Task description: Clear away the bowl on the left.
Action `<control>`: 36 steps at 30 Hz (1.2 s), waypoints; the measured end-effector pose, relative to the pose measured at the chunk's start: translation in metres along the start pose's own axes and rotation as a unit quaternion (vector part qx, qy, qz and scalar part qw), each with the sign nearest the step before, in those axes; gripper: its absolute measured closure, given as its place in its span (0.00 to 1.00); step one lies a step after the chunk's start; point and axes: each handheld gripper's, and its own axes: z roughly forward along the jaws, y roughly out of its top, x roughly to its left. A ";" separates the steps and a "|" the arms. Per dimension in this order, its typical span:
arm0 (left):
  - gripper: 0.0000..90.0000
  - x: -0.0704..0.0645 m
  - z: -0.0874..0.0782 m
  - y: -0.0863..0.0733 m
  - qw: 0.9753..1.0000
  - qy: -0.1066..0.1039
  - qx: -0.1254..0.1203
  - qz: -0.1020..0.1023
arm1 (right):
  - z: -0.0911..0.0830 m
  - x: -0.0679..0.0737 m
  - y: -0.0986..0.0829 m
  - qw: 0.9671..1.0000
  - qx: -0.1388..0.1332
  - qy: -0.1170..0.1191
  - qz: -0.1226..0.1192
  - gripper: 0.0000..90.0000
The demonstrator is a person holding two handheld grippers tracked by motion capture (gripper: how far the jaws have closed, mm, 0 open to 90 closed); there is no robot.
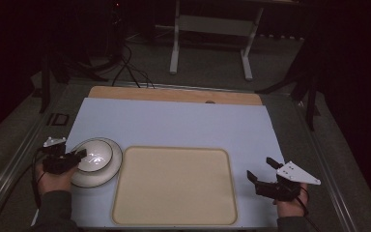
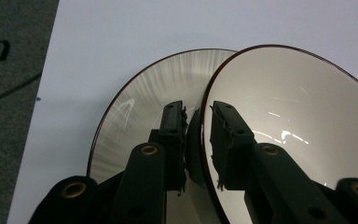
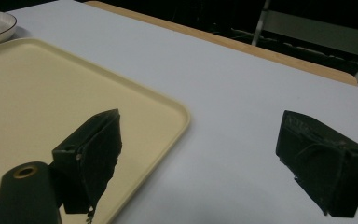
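White bowl on its plate — our left gripper pinched its rim; our right gripper gaped, empty.

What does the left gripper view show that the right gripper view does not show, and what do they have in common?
Left gripper view alone: the left gripper with its jaws closed on the rim of a white bowl, one jaw inside and one outside; the bowl sits tilted over a white plate with a dark edge line.

Right gripper view alone: the right gripper with its jaws wide apart and nothing between them, the beige tray under its left jaw, and the wooden table edge.

Both: the pale blue mat; the plate's rim also appears far off in the right gripper view.
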 end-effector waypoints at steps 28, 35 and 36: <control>0.90 0.002 -0.005 -0.002 0.999 -0.038 0.016 -0.023 | -0.002 -0.001 0.000 1.000 -0.003 0.003 0.007 0.16; 0.89 0.002 -0.006 -0.003 0.998 -0.049 0.010 -0.029 | -0.002 -0.001 0.001 1.000 -0.005 0.003 0.007 0.16; 0.89 0.002 -0.007 -0.003 0.998 -0.051 0.009 -0.030 | -0.002 -0.002 0.001 1.000 -0.005 0.004 0.007 0.16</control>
